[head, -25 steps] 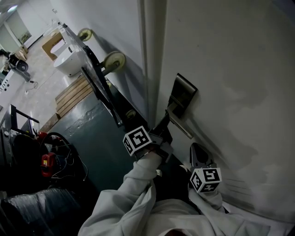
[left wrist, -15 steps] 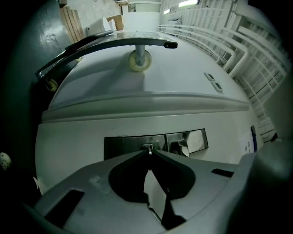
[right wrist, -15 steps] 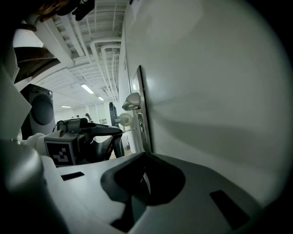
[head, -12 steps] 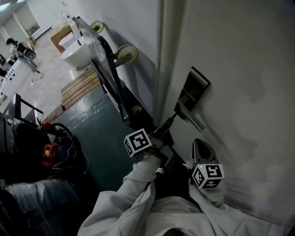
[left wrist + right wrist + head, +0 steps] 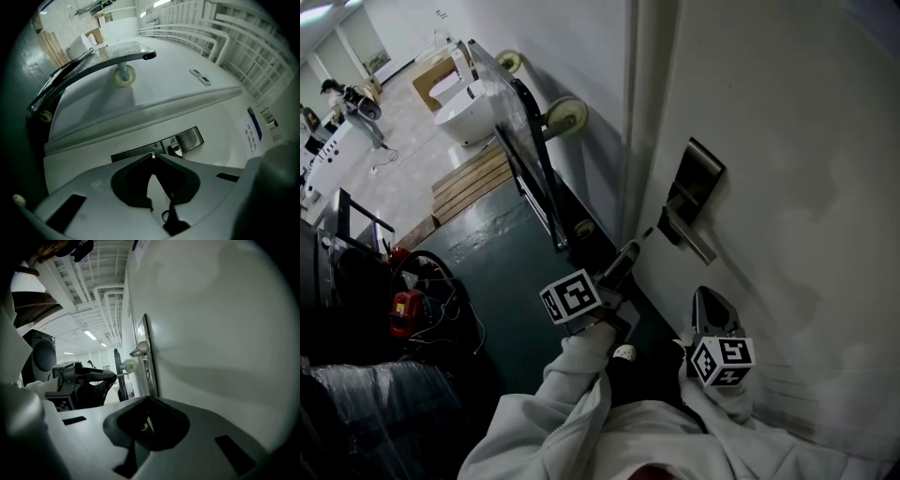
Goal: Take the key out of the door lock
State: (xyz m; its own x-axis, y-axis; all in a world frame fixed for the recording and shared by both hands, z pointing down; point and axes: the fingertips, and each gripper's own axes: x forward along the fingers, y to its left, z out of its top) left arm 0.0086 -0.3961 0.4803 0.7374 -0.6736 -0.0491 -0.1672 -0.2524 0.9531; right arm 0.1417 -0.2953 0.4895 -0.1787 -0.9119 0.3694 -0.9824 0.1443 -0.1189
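Note:
A pale door (image 5: 787, 141) carries a dark metal lock plate (image 5: 698, 178) with a lever handle (image 5: 692, 242). My left gripper (image 5: 636, 246) is shut on the small silver key (image 5: 646, 232), held a short way off the plate with a gap between them. In the left gripper view the key (image 5: 152, 155) pokes out of the closed tips of that gripper (image 5: 152, 159), pointing at the lock plate (image 5: 187, 139). My right gripper (image 5: 706, 295) hangs shut and empty below the handle, close to the door. The right gripper view shows its own jaws (image 5: 148, 401) together and the plate (image 5: 143, 348) edge-on.
A black trolley frame (image 5: 530, 159) with cream wheels (image 5: 567, 114) leans against the wall left of the door. Beyond it lie a wooden pallet (image 5: 469, 183) and a white basin (image 5: 464, 122). A red tool (image 5: 405, 312) and cables sit on the dark floor at left.
The left gripper has drawn back down and left from the lock plate, bringing the key out with it. The right gripper has stayed almost still.

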